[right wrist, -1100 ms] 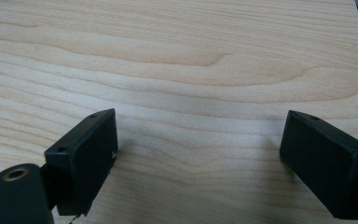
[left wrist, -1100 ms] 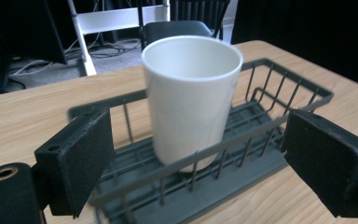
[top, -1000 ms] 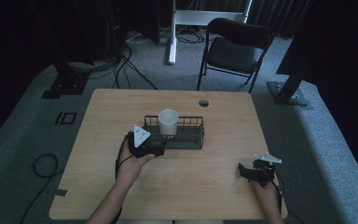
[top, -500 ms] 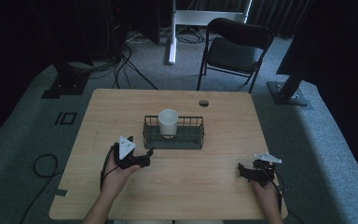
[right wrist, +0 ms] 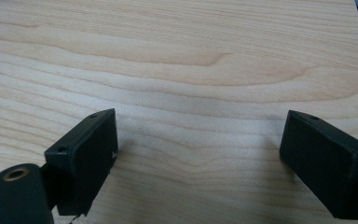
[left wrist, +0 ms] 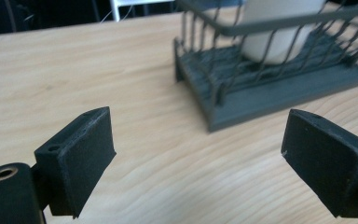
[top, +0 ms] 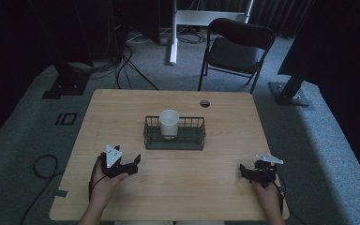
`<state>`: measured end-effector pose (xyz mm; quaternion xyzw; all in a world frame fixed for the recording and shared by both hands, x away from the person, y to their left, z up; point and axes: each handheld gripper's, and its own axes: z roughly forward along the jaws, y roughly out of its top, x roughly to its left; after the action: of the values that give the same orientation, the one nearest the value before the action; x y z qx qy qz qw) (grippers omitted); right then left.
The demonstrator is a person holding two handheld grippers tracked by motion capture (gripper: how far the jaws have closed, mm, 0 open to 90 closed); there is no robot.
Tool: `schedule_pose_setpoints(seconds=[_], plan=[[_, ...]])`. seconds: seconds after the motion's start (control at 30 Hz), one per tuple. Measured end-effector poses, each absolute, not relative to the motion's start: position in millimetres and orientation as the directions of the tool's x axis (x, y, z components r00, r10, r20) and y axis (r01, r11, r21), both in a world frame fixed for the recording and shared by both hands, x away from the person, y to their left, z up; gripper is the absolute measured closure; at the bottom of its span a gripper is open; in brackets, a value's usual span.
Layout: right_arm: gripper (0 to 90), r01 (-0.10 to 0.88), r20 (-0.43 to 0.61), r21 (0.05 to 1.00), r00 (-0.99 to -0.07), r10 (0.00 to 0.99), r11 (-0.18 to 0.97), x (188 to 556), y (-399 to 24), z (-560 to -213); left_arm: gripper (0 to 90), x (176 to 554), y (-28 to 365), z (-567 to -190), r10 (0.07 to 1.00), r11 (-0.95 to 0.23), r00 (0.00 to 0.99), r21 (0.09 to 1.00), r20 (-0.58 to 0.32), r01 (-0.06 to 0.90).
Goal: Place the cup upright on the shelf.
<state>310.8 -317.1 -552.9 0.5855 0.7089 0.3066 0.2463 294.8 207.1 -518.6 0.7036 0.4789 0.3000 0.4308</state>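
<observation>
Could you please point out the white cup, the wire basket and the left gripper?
white cup (top: 168, 123), high view, its side wall.
wire basket (top: 194, 145), high view, its front rim.
left gripper (top: 134, 163), high view, between its jaws.

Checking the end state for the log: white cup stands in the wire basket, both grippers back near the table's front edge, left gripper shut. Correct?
Not quite: the left gripper is open, not shut. The left gripper view shows its jaws wide apart over bare wood. The rest holds in the high view: the white cup stands in the wire basket, and both grippers, the right gripper included, sit near the table's front edge.
</observation>
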Motion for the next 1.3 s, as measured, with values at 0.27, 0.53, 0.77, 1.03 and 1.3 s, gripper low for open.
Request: schedule_pose_setpoints(seconds=[0.27,0.53,0.77,1.03,1.3], plan=[[10.8,0.679,0.009,0.723,-0.193,0.981,0.127,310.7,-317.1,-552.9,9.6,288.3,226.0,-528.0,0.955,-0.158,0.296,0.876,0.018,0.455],[10.8,0.679,0.010,0.723,-0.193,0.981,0.126,310.7,-317.1,-552.9,9.6,282.0,245.3,-538.5,0.972,-0.137,0.235,0.843,0.014,0.519],[10.8,0.679,0.010,0.723,-0.193,0.981,0.126,310.7,-317.1,-552.9,9.6,275.0,267.9,-543.6,0.979,-0.128,0.202,0.825,0.017,0.551],[10.8,0.679,0.010,0.723,-0.193,0.981,0.126,310.7,-317.1,-552.9,9.6,267.1,295.0,-546.1,0.989,-0.108,0.143,0.785,0.025,0.610],[10.8,0.679,0.010,0.723,-0.193,0.981,0.126,310.7,-317.1,-552.9,9.6,262.6,312.8,-548.7,0.994,-0.102,0.098,0.728,0.047,0.678]])
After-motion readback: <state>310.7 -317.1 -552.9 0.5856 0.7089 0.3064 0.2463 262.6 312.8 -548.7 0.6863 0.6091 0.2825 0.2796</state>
